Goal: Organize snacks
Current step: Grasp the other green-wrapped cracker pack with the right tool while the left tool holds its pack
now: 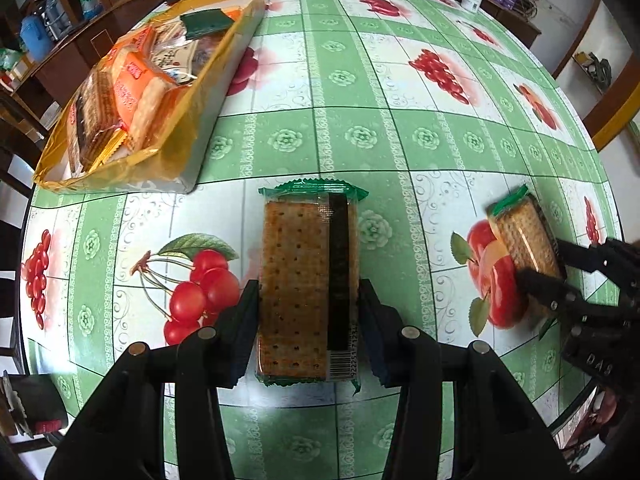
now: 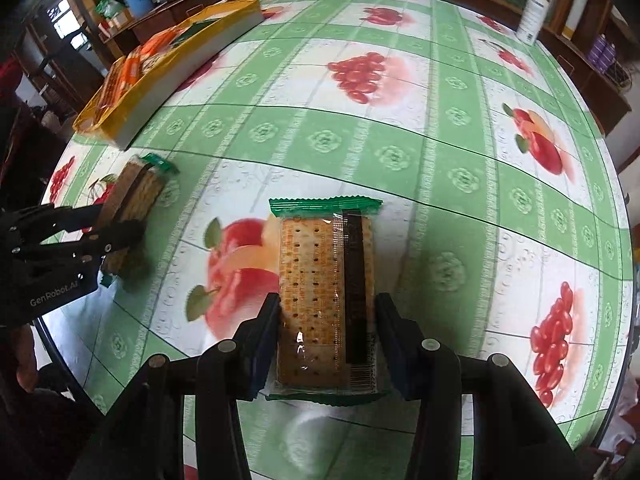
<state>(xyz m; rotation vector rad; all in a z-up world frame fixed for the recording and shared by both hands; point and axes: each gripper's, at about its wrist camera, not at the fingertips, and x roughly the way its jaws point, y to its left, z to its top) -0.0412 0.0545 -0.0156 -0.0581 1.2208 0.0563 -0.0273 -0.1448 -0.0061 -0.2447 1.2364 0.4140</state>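
left wrist view: left gripper (image 1: 308, 312) clenched on a cracker pack (image 1: 308, 284), pads (image 1: 248, 320) pressing both long edges, pack just above or on the tablecloth (image 1: 360, 80) — which, not clear. tray (image 1: 160, 160) of snacks far left, part full. right gripper (image 1: 548, 276) at right edge, gripping a second pack (image 1: 524, 232). step judged: both packs grasped, carry to tray pending; next move calls for a lift and a swing left, clearing the tray wall.

right wrist view: right gripper (image 2: 328, 340), second pack (image 2: 326, 300) held between pads. left gripper (image 2: 116, 232) and its pack blurred. tray (image 2: 132, 120) contents mostly cut off; free space inside hard to judge.
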